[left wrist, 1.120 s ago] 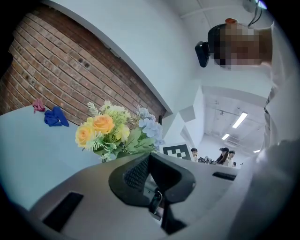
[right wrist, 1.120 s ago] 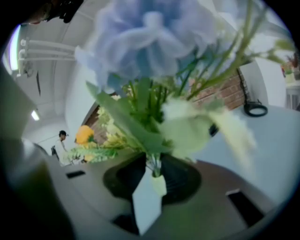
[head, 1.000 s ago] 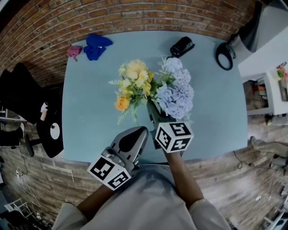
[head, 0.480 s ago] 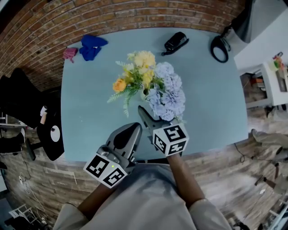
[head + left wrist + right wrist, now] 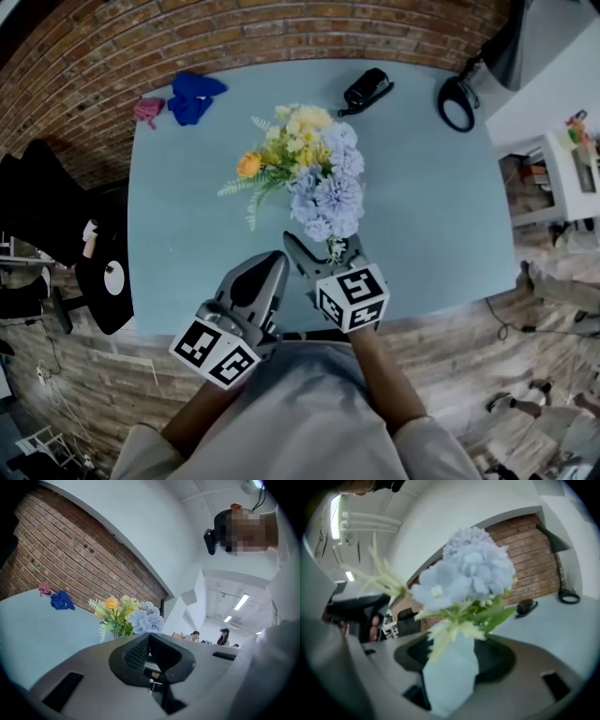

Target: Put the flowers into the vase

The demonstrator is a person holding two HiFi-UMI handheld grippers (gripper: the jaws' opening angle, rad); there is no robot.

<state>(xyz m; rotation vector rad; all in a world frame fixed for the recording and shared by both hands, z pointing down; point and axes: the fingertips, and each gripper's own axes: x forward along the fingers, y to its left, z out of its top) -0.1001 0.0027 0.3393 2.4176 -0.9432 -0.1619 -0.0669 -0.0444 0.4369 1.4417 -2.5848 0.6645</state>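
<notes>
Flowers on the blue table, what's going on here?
A person works with a gripper in each hand. The flowers already stand in the pale vase on the blue table. On the right gripper the jaws have just been opening and now stand wide apart, the vase between them. The left gripper hovers beside it, jaws shut on nothing.

The right gripper [image 5: 457, 657] has its jaws spread wide, having just been opening. A pale vase [image 5: 451, 681] stands between them, with a dark pad [image 5: 500, 660] showing on either side of it. Blue flowers [image 5: 466, 573] with green leaves and pale sprigs rise from the vase and fill the middle. Off to the right, the table [image 5: 567, 630] carries a black object [image 5: 526, 606] and a black ring [image 5: 568, 595] near its far edge, below a brick wall [image 5: 529, 555].
</notes>
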